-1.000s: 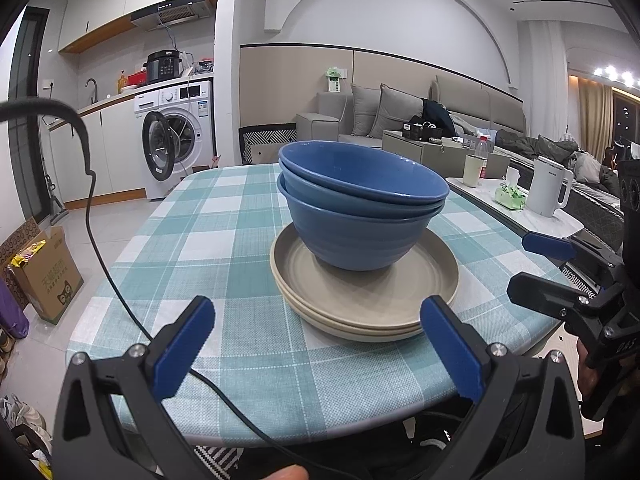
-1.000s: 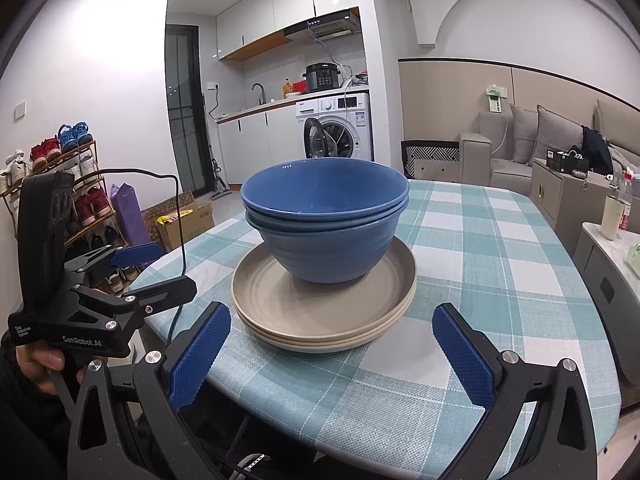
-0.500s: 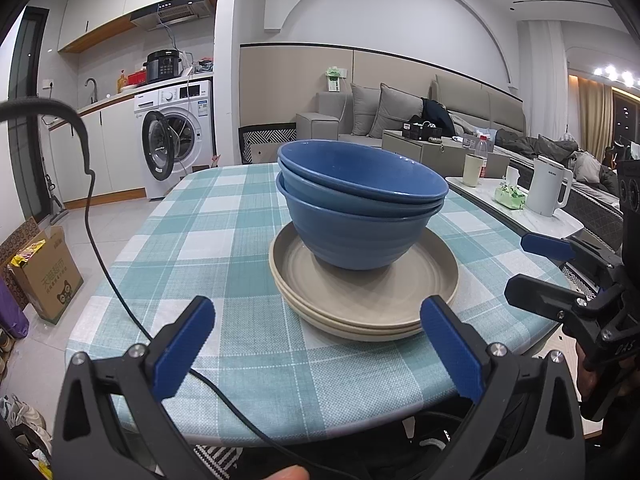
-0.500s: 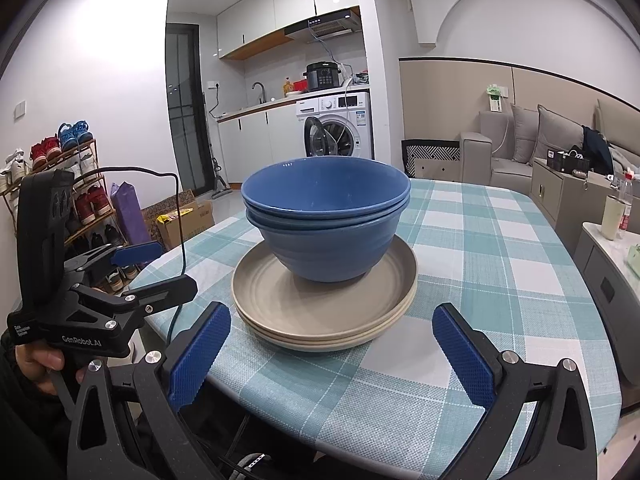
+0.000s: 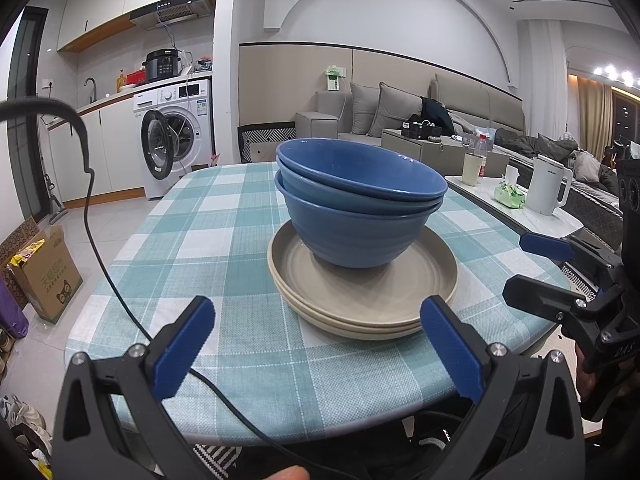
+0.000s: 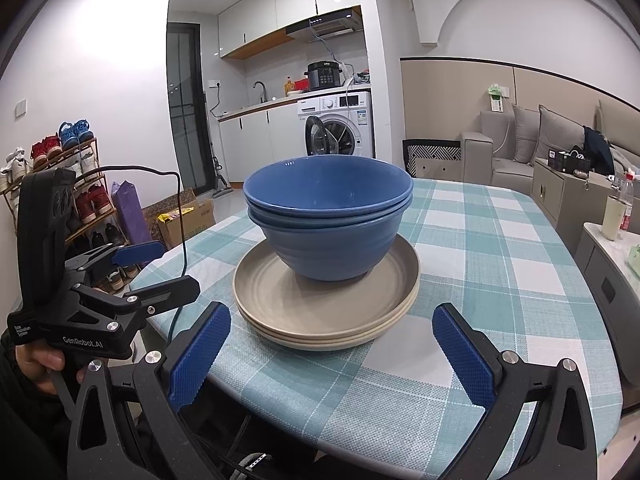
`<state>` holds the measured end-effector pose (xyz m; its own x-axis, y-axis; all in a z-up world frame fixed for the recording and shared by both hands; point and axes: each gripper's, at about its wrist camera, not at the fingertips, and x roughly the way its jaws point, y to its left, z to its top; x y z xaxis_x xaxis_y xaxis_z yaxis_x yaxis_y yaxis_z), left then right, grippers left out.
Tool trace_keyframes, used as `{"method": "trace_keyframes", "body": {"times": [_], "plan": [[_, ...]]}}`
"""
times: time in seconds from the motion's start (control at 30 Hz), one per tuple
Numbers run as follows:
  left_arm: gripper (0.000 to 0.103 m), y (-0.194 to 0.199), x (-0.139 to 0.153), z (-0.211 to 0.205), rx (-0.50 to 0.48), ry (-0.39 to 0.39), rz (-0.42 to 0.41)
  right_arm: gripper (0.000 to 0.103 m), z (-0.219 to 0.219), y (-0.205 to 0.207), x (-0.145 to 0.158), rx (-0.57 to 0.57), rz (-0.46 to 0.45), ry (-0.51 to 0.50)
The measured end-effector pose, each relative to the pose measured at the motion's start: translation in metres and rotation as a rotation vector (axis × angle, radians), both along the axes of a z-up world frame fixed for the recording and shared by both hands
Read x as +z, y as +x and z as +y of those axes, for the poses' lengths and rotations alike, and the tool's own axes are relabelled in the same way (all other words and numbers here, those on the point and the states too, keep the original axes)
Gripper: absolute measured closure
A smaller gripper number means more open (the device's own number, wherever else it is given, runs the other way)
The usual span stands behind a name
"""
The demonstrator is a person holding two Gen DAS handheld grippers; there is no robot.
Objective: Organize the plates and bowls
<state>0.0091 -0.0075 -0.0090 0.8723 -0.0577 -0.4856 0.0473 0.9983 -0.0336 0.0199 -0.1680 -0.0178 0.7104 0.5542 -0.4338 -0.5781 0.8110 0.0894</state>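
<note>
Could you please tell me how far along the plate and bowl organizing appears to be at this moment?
It looks essentially finished. Done: the blue bowls sit nested together on the stacked beige plates, one pile on the checked tablecloth. In hand: nothing; the left gripper and right gripper both hover near the table edge, jaws open and empty. Left: no loose dishes are visible, so perhaps only backing away.

The plates (image 5: 362, 312) under the bowls (image 5: 356, 216) are hard to count. The table (image 6: 500, 264) edge nearest me hides behind both tongs, whose handles run off-frame.
</note>
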Motion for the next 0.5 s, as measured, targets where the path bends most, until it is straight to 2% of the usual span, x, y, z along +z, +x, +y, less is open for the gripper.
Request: {"method": "trace_keyframes", "body": {"times": [0.5], "plan": [[0.0, -0.0009, -0.0025, -0.0028, -0.007, -0.006, -0.003, 0.0, 0.001, 0.0001, -0.0002, 0.003, 0.002, -0.005]]}}
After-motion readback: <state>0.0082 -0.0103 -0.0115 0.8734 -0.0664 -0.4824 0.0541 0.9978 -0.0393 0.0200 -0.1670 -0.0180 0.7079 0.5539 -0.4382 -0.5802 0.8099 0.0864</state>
